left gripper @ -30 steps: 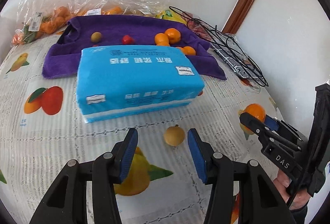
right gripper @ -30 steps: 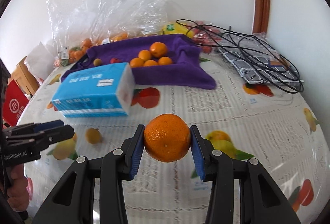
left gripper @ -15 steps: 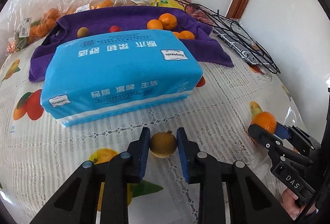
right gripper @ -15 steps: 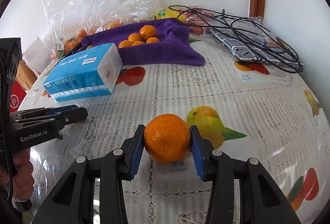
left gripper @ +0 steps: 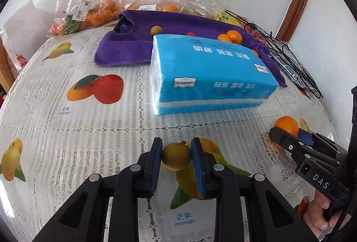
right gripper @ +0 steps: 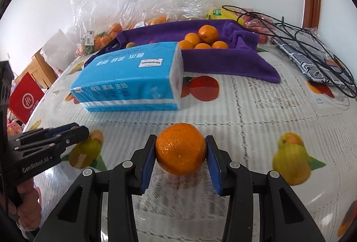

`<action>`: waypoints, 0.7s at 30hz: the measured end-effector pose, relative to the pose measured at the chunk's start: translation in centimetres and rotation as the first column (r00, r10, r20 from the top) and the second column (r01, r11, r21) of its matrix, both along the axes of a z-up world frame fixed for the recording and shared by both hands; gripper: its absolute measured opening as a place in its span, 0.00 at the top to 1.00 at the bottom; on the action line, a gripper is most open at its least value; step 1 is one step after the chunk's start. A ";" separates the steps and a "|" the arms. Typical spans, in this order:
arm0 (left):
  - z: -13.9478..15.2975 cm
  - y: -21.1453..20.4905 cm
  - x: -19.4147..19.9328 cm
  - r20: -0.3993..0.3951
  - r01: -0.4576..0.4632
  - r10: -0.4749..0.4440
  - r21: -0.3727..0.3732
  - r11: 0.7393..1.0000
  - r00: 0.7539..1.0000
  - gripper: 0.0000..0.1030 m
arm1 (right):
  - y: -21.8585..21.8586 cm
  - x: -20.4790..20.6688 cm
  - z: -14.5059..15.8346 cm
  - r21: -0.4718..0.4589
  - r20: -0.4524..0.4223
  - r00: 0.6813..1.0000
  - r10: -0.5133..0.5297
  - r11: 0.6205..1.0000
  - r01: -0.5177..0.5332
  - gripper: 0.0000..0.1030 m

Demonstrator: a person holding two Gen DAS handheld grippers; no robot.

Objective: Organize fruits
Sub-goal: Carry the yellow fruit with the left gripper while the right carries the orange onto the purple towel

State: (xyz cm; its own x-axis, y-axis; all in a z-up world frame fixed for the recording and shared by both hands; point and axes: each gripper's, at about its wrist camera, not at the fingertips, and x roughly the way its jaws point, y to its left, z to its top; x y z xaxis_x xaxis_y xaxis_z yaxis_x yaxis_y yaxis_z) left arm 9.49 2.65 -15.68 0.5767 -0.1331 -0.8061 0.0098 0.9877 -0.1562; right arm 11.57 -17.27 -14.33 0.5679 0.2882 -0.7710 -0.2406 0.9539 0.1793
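Note:
A small yellow-brown round fruit [left gripper: 176, 158] sits between the blue pads of my left gripper [left gripper: 175, 148], which is shut on it just above the tablecloth. My right gripper [right gripper: 180, 148] is shut on an orange [right gripper: 180, 151]; in the left wrist view that orange [left gripper: 286, 126] shows at the right edge. At the back lies a purple towel [right gripper: 223, 61] with several oranges [right gripper: 202, 39], a small yellow fruit [left gripper: 156, 30] and a red one [left gripper: 190, 34] on it.
A blue tissue pack [left gripper: 212, 72] lies between the grippers and the towel. Plastic bags of fruit [left gripper: 98, 12] line the wall behind. A black wire rack and cables [right gripper: 312, 41] lie at the right. The tablecloth [left gripper: 67, 130] has printed fruit pictures.
My left gripper closed on the small yellow-brown fruit and carried it leftward and nearer. The right gripper, still holding the orange, swung back toward the tissue pack.

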 end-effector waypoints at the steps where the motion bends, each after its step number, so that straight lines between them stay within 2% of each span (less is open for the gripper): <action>1: 0.0 0.1 -0.1 0.012 -0.005 0.005 0.000 1.000 1.000 0.75 | 0.2 0.0 0.0 -0.009 0.003 1.000 -0.004 1.000 0.004 0.58; 6: -0.2 -0.4 -0.3 0.037 -0.009 0.008 0.035 0.999 0.999 0.75 | 0.6 0.3 -0.3 -0.057 -0.013 1.000 -0.021 0.998 0.020 0.58; 12: -0.2 0.3 -0.4 0.040 -0.018 0.018 -0.012 1.000 0.999 0.75 | 0.7 0.3 -0.4 -0.065 -0.014 1.000 -0.022 0.998 0.021 0.58; 21: -0.1 0.3 -0.4 0.023 -0.001 0.002 -0.034 0.999 1.000 0.76 | 0.7 0.2 -0.4 -0.073 -0.008 1.000 -0.025 0.997 0.024 0.59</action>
